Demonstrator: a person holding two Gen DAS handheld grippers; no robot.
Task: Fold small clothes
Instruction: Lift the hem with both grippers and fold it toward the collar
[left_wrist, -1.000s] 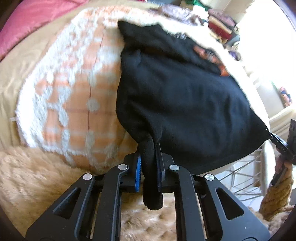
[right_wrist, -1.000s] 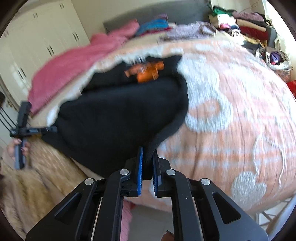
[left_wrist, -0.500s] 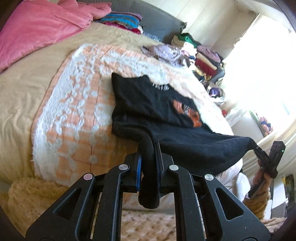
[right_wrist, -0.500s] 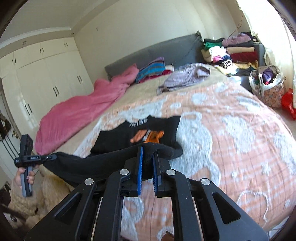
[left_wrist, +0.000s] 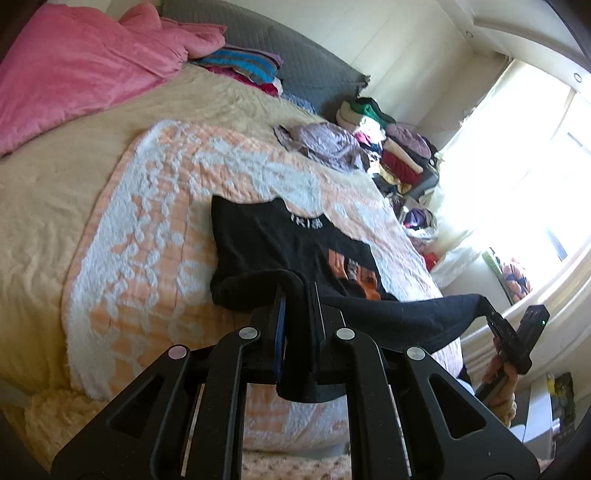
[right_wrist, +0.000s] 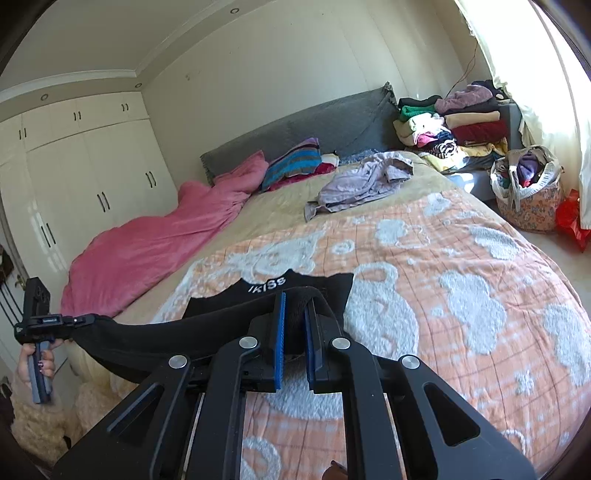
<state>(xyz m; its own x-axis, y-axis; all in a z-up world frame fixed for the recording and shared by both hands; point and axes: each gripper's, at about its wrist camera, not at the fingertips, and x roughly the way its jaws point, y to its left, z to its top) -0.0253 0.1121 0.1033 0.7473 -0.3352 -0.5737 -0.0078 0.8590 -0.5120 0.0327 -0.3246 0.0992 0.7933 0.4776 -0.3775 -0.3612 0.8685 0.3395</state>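
A black T-shirt (left_wrist: 280, 243) with white lettering and an orange print lies on the orange-and-white blanket (left_wrist: 147, 229). Its lower hem is lifted and stretched between my two grippers. My left gripper (left_wrist: 295, 295) is shut on one hem corner. My right gripper (right_wrist: 295, 306) is shut on the other corner of the black T-shirt (right_wrist: 207, 332). The right gripper also shows at the right of the left wrist view (left_wrist: 491, 317), and the left gripper at the left of the right wrist view (right_wrist: 79, 319). The shirt's collar end stays flat on the blanket.
A pink duvet (right_wrist: 155, 243) lies along the bed's left side. A lilac garment (right_wrist: 365, 181) and striped clothes (right_wrist: 295, 162) lie near the grey headboard (right_wrist: 332, 122). Stacked clothes (right_wrist: 454, 122) and a laundry basket (right_wrist: 528, 188) stand at the right. A fluffy cream throw (left_wrist: 55, 417) lies at the bed's foot.
Both grippers have risen and tilted up, lifting the shirt's hem off the bed. The hem has moved toward the collar, so the shirt's lower part now hangs above its printed front.
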